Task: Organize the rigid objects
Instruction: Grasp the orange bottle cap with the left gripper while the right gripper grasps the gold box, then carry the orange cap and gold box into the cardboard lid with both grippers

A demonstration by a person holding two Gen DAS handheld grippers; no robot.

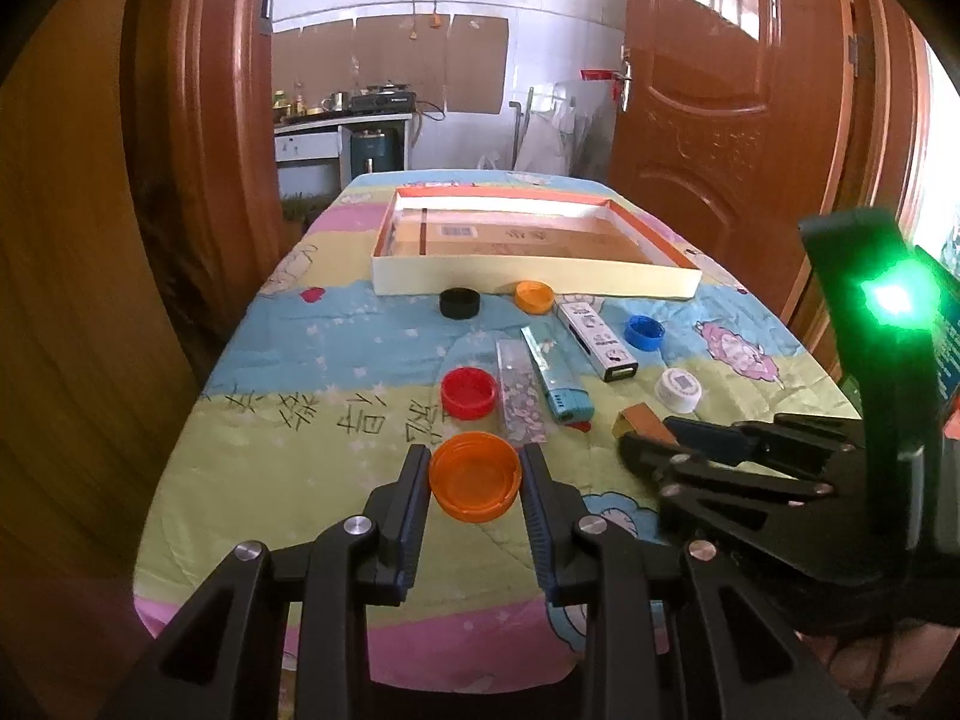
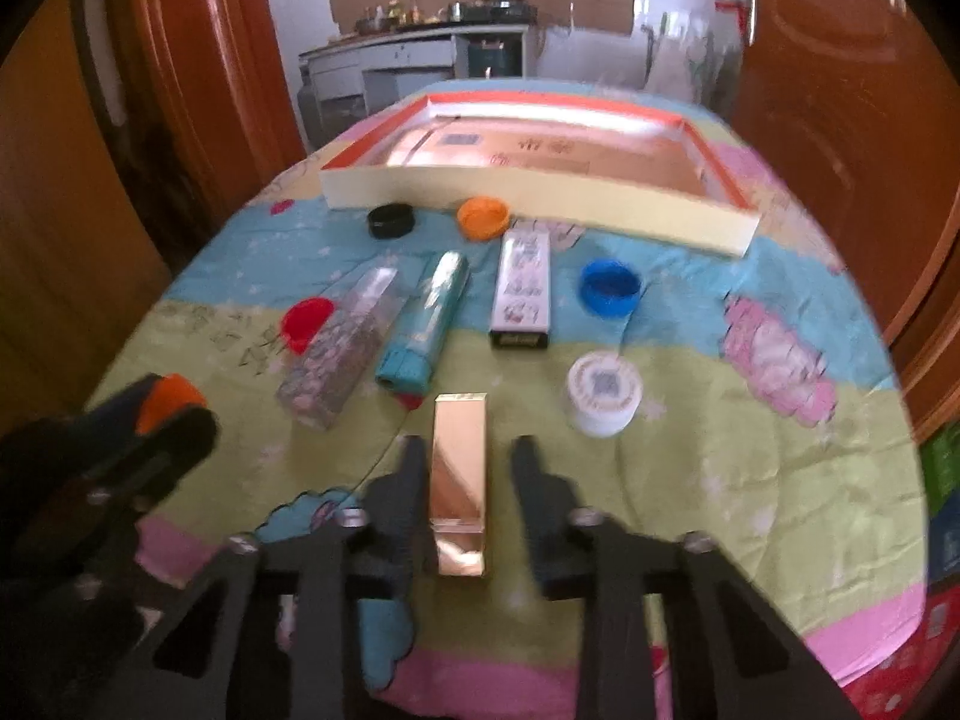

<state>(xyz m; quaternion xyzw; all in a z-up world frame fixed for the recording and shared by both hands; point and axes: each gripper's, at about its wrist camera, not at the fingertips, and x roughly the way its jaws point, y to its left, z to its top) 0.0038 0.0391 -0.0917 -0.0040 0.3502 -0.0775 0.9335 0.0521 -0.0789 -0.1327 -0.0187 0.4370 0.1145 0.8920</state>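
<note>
Both hands are at the pick-up step of the sort, each gripper taking one item from the near end of the quilt-covered table (image 1: pixel 252 438) while the shallow cardboard tray (image 1: pixel 528 276) waits at the far end with nothing in it. The left gripper (image 1: pixel 476 468) has its jaws drawn in against the large orange cap (image 1: pixel 475 485), one finger touching each side of the rim, so the cap is pinched between them and sits open side up. The right gripper (image 2: pixel 465 468) straddles the gold box (image 2: pixel 459 483), which lies lengthways along the line of the fingers; in the blurred right wrist view the left finger is against the box while a gap shows beside the right finger, so the picture alone leaves the grip unsure, though the jaws read as drawn fully in on it. The next move probably calls for lifting both items clear of the cloth and carrying them over the scattered pieces to the tray: the red cap (image 1: pixel 469 393), black cap (image 1: pixel 459 303), small orange cap (image 1: pixel 534 296), blue cap (image 1: pixel 644 332), white cap (image 1: pixel 679 390), the clear glitter case (image 1: pixel 521 399), the teal lighter (image 1: pixel 555 381) and the white printed box (image 1: pixel 594 336). The glitter case lies just beyond the left fingertips, so a straight lift looks safer than a forward push.
</note>
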